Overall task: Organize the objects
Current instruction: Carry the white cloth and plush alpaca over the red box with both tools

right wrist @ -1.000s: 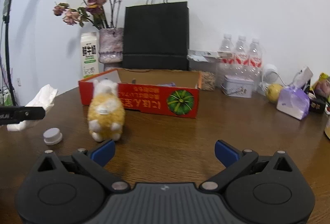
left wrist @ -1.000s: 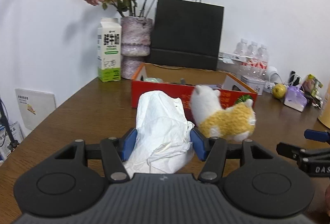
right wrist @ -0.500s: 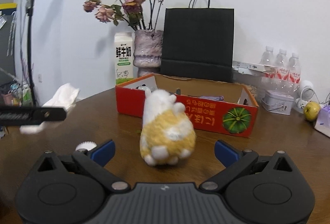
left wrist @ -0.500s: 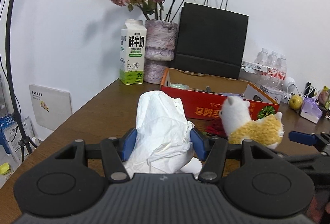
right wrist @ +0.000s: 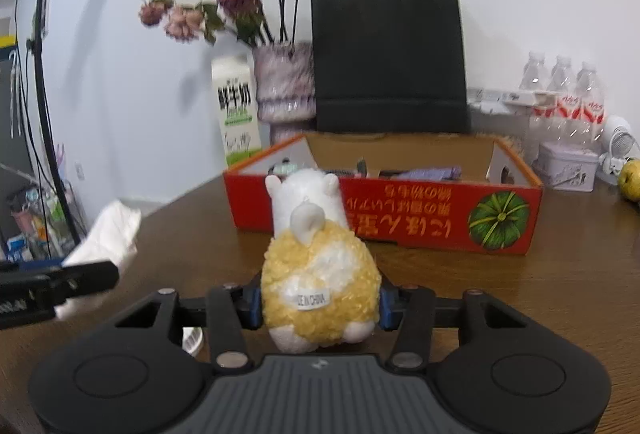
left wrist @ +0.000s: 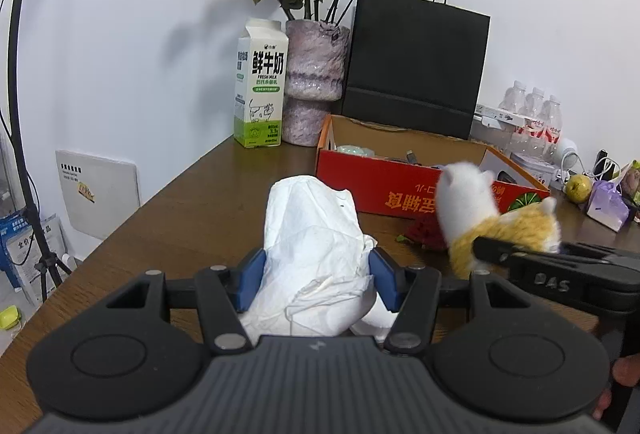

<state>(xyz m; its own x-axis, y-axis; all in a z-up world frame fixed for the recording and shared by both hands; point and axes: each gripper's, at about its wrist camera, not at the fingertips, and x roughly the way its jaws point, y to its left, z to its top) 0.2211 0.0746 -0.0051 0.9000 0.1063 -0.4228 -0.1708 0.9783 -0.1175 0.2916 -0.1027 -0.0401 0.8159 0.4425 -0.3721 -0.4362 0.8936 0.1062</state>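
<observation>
A plush alpaca [right wrist: 318, 274], yellow-bodied with a white head, sits at the lower centre of the right wrist view, its back to the camera and a sewn label showing. The right tongs [right wrist: 319, 304] are closing around its body, and the blue pads already touch the fleece on both sides. In the left wrist view the same toy appears at centre right, with a dark red item, too hidden to name, on the table beside it.

The left tongs [left wrist: 312, 276] are partly closed and grip a crumpled white tissue [left wrist: 316, 254] in the lower centre of that frame.

Behind the toy stands an open red cardboard box [right wrist: 420, 218] with a green pumpkin printed on its front. Inside lie a purple flat item, a pale green round thing near the left end and some small dark objects too small to identify.

At the upper centre, a mottled vase [left wrist: 314, 82] holds dried roses, with a milk carton [left wrist: 260, 84] just to its left and a black paper bag [left wrist: 416, 62] to its right. All of them stand on the brown wooden table [left wrist: 208, 202].
</observation>
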